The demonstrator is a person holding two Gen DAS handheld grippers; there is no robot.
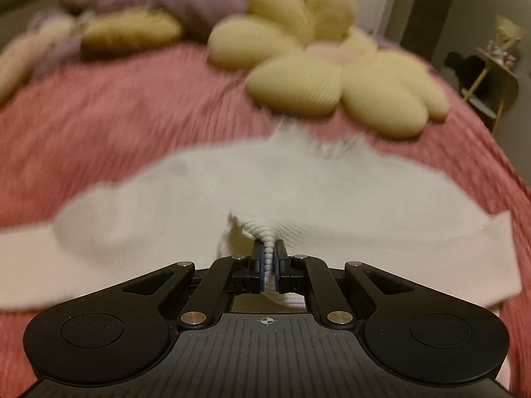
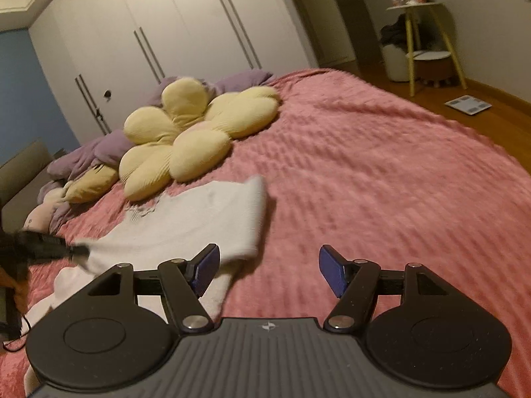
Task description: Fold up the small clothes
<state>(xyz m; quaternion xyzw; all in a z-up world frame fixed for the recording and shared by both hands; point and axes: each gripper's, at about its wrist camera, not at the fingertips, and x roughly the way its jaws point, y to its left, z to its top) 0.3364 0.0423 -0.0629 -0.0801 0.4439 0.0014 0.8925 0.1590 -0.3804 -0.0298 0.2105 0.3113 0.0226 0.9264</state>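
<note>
A white ribbed knit garment (image 1: 265, 185) lies spread across the pink bedspread (image 1: 132, 116). My left gripper (image 1: 269, 258) is shut on a bunched edge of the garment at its near side. In the right wrist view the garment (image 2: 199, 219) lies to the left. My right gripper (image 2: 268, 270) is open and empty above the bedspread (image 2: 381, 182), its left finger (image 2: 205, 270) over the garment's right edge. The left gripper (image 2: 78, 249) shows blurred at the far left, touching the garment.
A yellow flower-shaped cushion (image 1: 325, 66) lies just behind the garment, also in the right wrist view (image 2: 186, 139). Purple pillows (image 2: 109, 149) and a yellow pillow (image 1: 129, 30) sit at the bed head. White wardrobes (image 2: 166, 23), a yellow side table (image 2: 428, 36) and a floor scale (image 2: 468, 104) stand beyond.
</note>
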